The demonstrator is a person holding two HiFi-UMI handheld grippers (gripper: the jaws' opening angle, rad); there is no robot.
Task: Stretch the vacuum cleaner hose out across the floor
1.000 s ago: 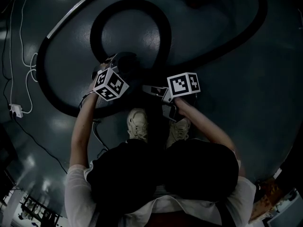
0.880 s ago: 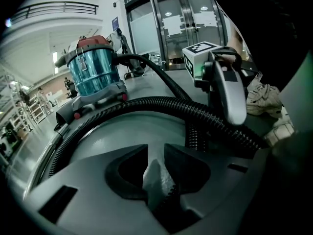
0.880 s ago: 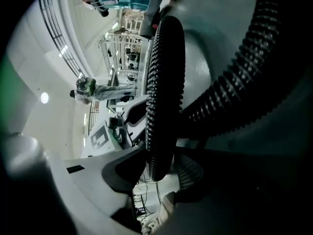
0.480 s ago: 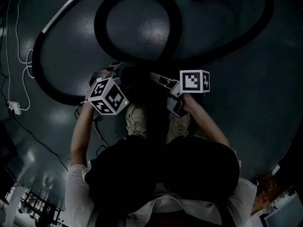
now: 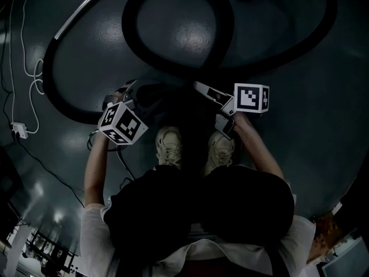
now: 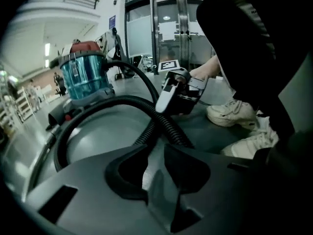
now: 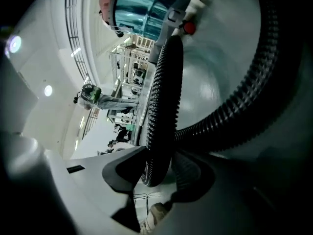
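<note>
Dim, fisheye-warped, patchy glare

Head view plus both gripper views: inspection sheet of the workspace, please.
Surface: dark glossy floor, reflecting lights.
Job's things: black hose looped and crossing itself, not stretched out; metal wand joined to it; teal vacuum cleaner beyond.
Clutter: nothing seen.
Grippers: right gripper shut on the hose; left gripper jaws slightly apart, hose at their tips, grip unclear.
Cables: white cable and adapter at left.
Surroundings: glass doors, wearer's shoes, distant people.
</note>
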